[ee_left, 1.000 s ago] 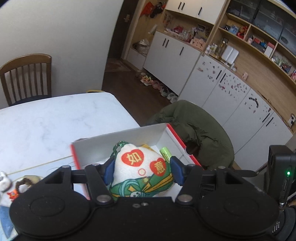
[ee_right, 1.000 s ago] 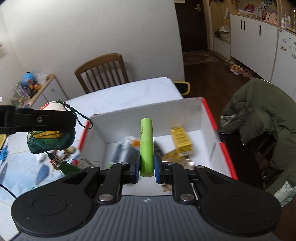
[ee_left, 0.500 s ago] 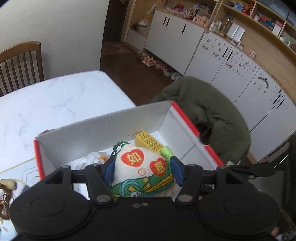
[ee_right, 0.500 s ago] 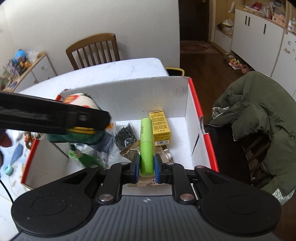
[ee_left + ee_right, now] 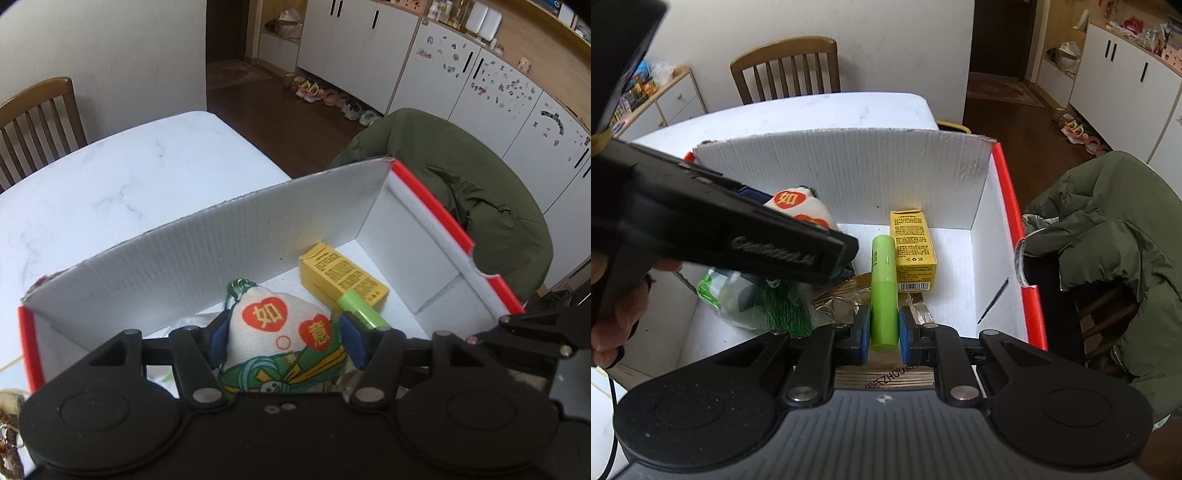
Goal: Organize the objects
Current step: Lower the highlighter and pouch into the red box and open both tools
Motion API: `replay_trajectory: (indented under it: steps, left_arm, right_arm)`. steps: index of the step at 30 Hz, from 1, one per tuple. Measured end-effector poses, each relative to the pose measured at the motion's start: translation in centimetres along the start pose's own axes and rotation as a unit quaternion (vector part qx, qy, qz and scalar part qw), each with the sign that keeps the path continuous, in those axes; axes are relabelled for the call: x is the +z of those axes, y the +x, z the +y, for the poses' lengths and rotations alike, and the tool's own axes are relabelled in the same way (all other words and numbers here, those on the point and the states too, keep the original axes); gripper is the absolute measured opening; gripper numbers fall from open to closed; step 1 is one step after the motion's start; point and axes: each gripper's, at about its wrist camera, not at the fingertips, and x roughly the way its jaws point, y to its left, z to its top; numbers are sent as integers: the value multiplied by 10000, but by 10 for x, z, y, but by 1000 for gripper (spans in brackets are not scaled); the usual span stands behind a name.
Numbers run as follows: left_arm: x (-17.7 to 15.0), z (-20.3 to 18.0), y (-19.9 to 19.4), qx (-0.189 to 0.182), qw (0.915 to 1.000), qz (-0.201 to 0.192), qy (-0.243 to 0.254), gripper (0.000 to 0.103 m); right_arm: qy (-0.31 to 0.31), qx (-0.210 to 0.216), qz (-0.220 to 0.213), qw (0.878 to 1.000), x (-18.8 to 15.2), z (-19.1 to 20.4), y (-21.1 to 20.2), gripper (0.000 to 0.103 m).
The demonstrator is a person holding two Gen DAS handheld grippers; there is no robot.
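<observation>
My left gripper [image 5: 282, 338] is shut on a white and green cloth pouch [image 5: 280, 332] with red hearts, held low inside the white box [image 5: 207, 243] with red rims. In the right wrist view the pouch [image 5: 801, 208] shows behind the left gripper's black body, its green tassel [image 5: 783, 310] hanging into the box [image 5: 849, 177]. My right gripper [image 5: 882, 332] is shut on a green tube [image 5: 884, 291], also inside the box, beside a yellow carton [image 5: 912, 251]. The tube's tip [image 5: 360, 312] shows in the left wrist view next to the carton [image 5: 341, 275].
A clear bag with green contents [image 5: 720, 295] and gold foil wrappers [image 5: 838, 299] lie on the box floor. A green jacket [image 5: 1108, 236] hangs on a chair right of the box. The white marble table [image 5: 110, 184] and a wooden chair [image 5: 786, 70] lie beyond. A hand [image 5: 613, 328] holds the left gripper.
Both grippers have gone down into the box. The pouch moved from left of the box to inside it, and the tube dropped close to the yellow carton.
</observation>
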Motion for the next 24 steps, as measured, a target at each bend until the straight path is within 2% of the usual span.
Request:
replay_trajectory:
  steps: [8,11,20,24]
  left_arm:
    - [4,3,21,62,9997,252,-36,61]
    - [5,5,24,66,9995,292,-65,61]
    - [6,8,21,50,9995,276,-155,66]
    - [4,6,14,94,9997,176,-154,78]
  right_arm:
    - [-58,2,54,10000,5,-1,10,16]
    - [-116,-80,91,9999,5,-1,12,16]
    - [20,75,101,9999,3,-13,9,16]
    - [91,131,96,9998,2,-15,8,17]
